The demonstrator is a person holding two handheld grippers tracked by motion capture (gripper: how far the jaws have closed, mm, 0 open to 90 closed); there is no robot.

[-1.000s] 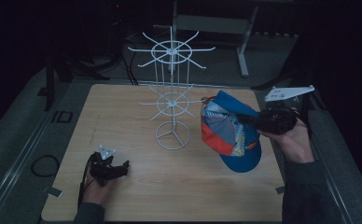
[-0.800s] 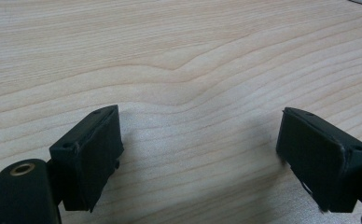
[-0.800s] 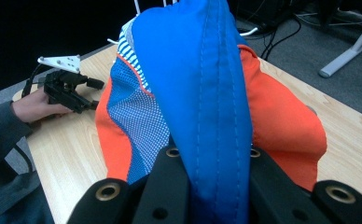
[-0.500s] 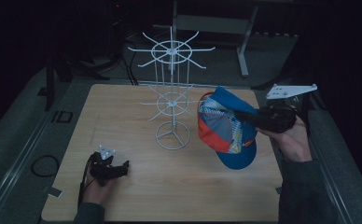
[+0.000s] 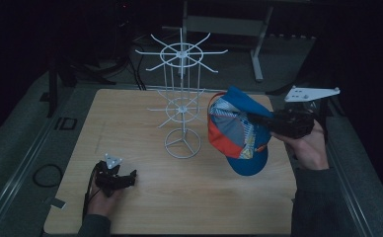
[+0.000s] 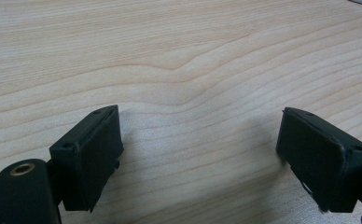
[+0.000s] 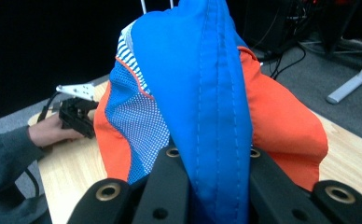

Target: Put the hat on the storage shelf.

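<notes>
A blue, orange and striped cap [image 5: 239, 133] hangs in the air at the right of the wooden table [image 5: 130, 123]. My right gripper [image 5: 251, 117] is shut on it, and the cap's open side faces the white wire rack [image 5: 181, 106]. In the right gripper view the jaws pinch a blue fold of the cap [image 7: 207, 84], with my right gripper [image 7: 212, 151] pressed tight on the fabric. My left gripper [image 5: 130, 174] rests low at the table's front left. Its jaws stand wide apart over bare wood, so my left gripper [image 6: 200, 116] holds nothing.
The rack has two tiers of wire hooks on one pole and a round base [image 5: 182, 143] at the table's middle. Black cables and a grey stand leg [image 5: 256, 54] lie on the floor behind. The person's left hand with its gripper [image 7: 79, 116] appears beyond the cap.
The cap has tipped slightly up and toward the rack. The left gripper has not moved.
</notes>
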